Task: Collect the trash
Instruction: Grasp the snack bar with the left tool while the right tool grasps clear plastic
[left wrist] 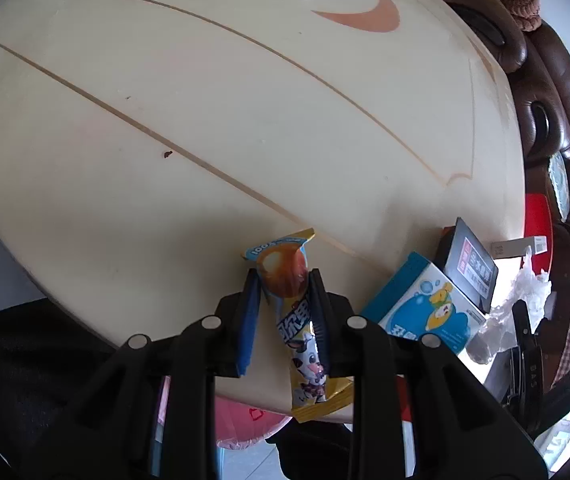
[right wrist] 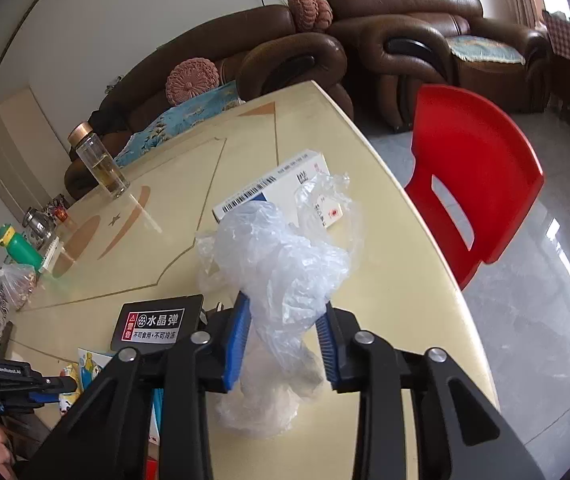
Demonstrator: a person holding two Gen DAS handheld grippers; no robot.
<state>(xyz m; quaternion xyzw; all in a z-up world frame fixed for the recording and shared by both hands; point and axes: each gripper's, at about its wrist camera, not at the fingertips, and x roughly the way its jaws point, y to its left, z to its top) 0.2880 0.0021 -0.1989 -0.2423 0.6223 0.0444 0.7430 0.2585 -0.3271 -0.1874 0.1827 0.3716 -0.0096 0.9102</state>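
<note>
Now both are loaded: left tongs [left wrist: 285, 280] clamped on the snack wrapper [left wrist: 297, 312], right tongs [right wrist: 283, 312] pinching the crumpled plastic bag [right wrist: 281, 256], lifted off the table [right wrist: 189, 184] for disposal.

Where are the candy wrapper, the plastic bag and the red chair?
candy wrapper [left wrist: 287, 280]: left wrist view, on its orange picture.
plastic bag [right wrist: 285, 264]: right wrist view, on its crumpled middle.
red chair [right wrist: 473, 140]: right wrist view, on its backrest.
</note>
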